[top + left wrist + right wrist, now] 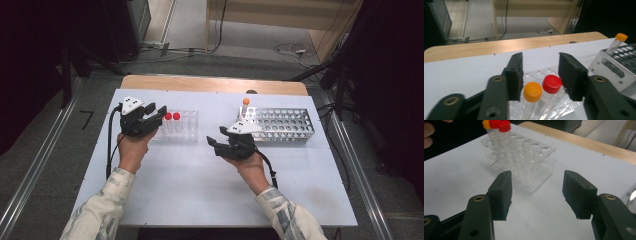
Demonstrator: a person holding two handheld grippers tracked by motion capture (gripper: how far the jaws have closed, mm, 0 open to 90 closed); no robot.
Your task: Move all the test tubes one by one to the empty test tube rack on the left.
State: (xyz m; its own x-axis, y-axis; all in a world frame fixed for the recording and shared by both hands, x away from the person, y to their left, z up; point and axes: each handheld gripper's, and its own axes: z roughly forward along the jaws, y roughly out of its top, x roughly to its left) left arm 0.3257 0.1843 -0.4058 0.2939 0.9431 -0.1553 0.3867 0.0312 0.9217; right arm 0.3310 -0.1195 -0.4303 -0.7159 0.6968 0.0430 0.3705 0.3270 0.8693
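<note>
On the white table (200,190), a clear plastic rack (181,126) stands left of centre, at about ten o'clock from the table's middle, and a perforated metal rack (285,123) stands at about two o'clock. The clear rack holds capped tubes at its left end: in the left gripper view an orange-capped tube (532,93) stands just beside a red-capped tube (552,84), and the right gripper view shows a second red cap (504,126) in the same cluster. Another orange-capped tube (245,105) leans in the metal rack's near-left corner.

The left gripper (154,117) sits at nine o'clock of the clear rack, its jaws released and spread wide, with the orange and red caps lying between and just below them, untouched. The right gripper (214,145) hovers near the table's centre, at five o'clock of the clear rack, its jaws likewise released and empty, pointing toward that rack. The metal rack lies just behind the right hand (250,167).
</note>
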